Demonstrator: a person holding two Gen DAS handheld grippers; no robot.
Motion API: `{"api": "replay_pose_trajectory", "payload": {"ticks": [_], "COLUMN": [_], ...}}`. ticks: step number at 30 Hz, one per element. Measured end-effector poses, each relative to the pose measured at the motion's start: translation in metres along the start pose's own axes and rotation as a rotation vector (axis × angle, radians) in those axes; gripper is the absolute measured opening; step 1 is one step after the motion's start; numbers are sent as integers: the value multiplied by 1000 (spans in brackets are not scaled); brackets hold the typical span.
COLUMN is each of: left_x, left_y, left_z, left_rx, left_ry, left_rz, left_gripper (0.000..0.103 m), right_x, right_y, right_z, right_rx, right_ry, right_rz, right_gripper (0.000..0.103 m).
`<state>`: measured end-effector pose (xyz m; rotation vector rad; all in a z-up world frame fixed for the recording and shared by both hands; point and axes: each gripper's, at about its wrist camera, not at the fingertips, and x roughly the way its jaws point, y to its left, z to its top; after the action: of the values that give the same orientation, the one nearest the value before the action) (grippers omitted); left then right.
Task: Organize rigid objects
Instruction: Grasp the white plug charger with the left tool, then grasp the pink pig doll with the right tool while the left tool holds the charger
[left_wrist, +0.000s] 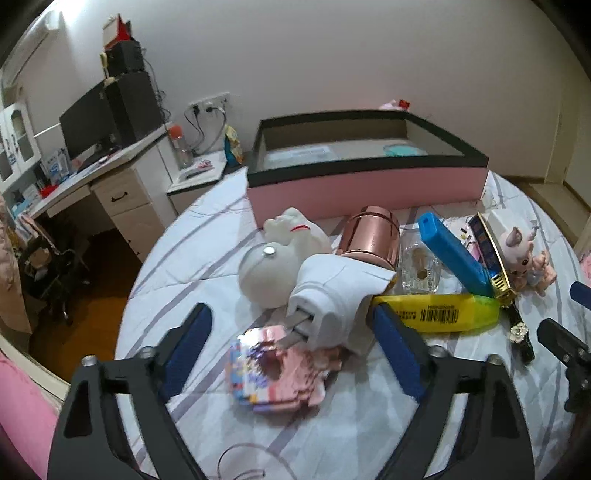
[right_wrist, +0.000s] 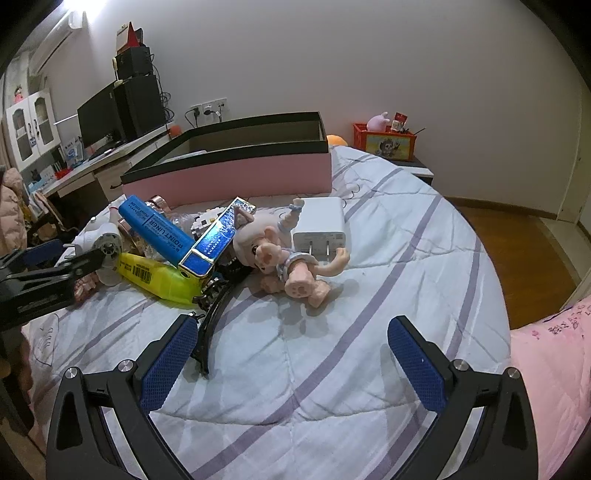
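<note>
My left gripper (left_wrist: 289, 310) hangs low over a heap of small items on the bed. A white plug adapter (left_wrist: 332, 302) with metal prongs lies between its blue pads. The right pad (left_wrist: 391, 343) stands at the adapter's edge and the left pad (left_wrist: 192, 343) is well apart from it, so the gripper is open. Behind the adapter lie a white cat figure (left_wrist: 291, 229), a rose-gold cup (left_wrist: 373, 236), a glass (left_wrist: 421, 266), a blue marker (left_wrist: 454, 254) and a yellow marker (left_wrist: 443, 314). My right gripper (right_wrist: 294, 325) is open over bare quilt, short of a pig doll (right_wrist: 280, 254) and a white charger (right_wrist: 321, 225).
A pink box with a black rim (left_wrist: 362, 184) stands open at the back of the bed. A pink puzzle pack (left_wrist: 273, 373) lies under the left gripper. A black hair band (right_wrist: 212, 332) touches the right gripper's left finger. A desk (left_wrist: 110, 173) stands left, floor beyond the bed's edges.
</note>
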<state>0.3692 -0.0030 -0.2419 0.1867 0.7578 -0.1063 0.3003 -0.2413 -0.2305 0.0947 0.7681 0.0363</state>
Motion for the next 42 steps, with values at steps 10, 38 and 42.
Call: {"api": "replay_pose_trajectory", "payload": {"ticks": [10,38,42], "left_x": [-1,-33,-39], "left_y": [-9,-14,-16], "left_z": [-5,-35,-42], "left_rx": [5,-29,-9], "left_ry": [23,-18,-24], "left_rz": [-68,-113,-110], "left_gripper": [36,59,59], "right_x": [2,38,18], "right_y": [-3,-1,-12], "right_z": [3,32,14], "right_rx": [8,-148,-110], "right_ry": [-2,108,126], "right_rz": [-13,30,5], "right_gripper": [103,58,58]}}
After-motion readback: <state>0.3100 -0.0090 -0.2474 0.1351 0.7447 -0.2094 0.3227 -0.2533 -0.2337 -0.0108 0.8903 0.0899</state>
